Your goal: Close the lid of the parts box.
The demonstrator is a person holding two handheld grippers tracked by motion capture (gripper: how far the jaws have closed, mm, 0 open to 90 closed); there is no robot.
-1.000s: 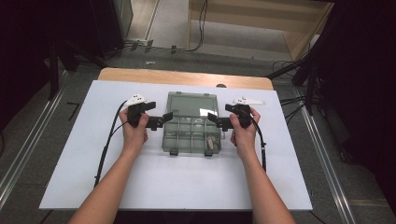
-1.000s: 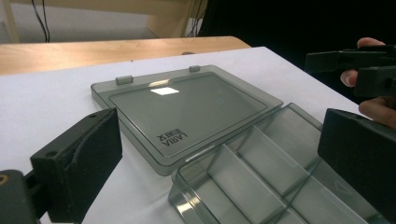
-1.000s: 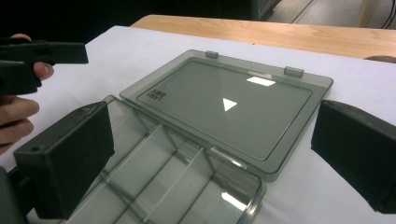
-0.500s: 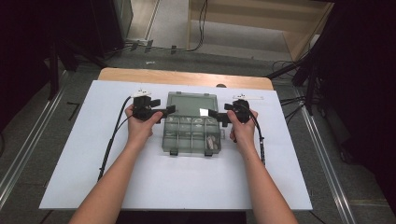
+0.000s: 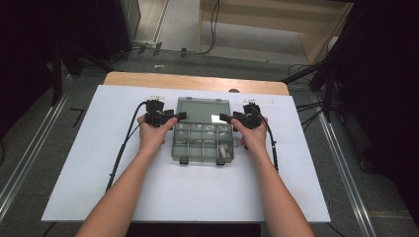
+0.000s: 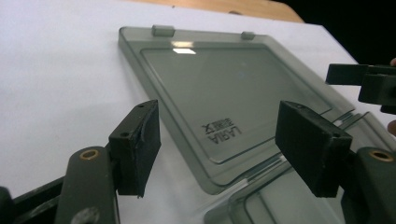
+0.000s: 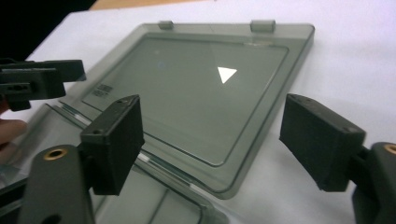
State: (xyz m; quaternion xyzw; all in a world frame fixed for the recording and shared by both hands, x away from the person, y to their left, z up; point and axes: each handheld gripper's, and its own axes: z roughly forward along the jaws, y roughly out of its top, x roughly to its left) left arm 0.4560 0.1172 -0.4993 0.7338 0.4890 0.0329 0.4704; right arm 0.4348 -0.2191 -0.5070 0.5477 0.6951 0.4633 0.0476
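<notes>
The clear box (image 5: 202, 136) is lying open on the white worktop (image 5: 89, 173), its lid (image 5: 203, 109) flat behind it. The left tool (image 5: 181, 116) and right tool (image 5: 222, 117) are closing at the lid's near corners, not squeezing it yet.

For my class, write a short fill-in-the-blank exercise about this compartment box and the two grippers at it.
1. The box's lid lies ____, flat on the table beyond the tray.
2. Each gripper straddles one near ____ of the lid: the left gripper its left one, the right gripper its right one.
3. The tray is split into several ____.
4. Both grippers' jaws have just been ____, yet the pads do not press the lid.

Missing words: open; corner; compartments; closing
</notes>
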